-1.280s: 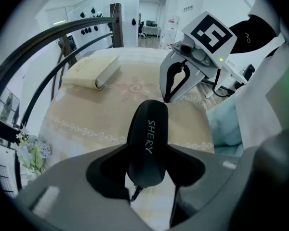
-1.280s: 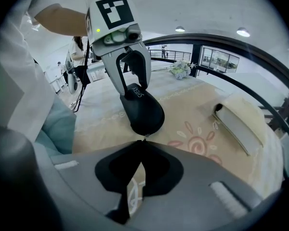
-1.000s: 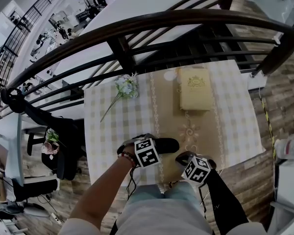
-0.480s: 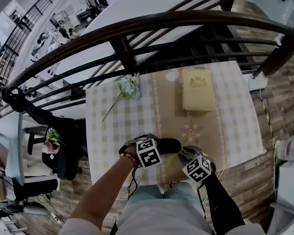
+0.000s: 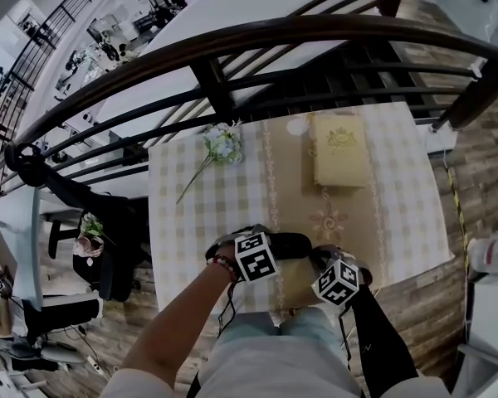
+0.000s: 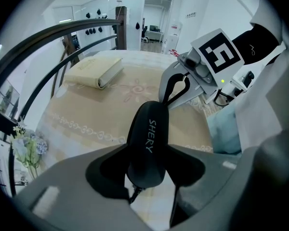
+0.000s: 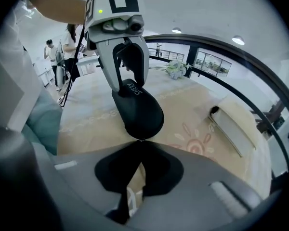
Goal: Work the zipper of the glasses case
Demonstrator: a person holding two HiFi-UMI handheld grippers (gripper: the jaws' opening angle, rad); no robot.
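1. Black glasses case [image 5: 289, 243] lay along the near edge of the bench [image 5: 191, 214]. Left gripper [image 6: 144, 171] fingers were clamped across its left end, gripping the shell.
2. Change over the last second: right gripper [image 7: 139, 146] had closed in from the right and met the case's right tip.
3. Its fingers were pressed together right at that tip. The zipper pull was too small to see.
4. Judgement: case braced, approach finished, zipper run about to start.
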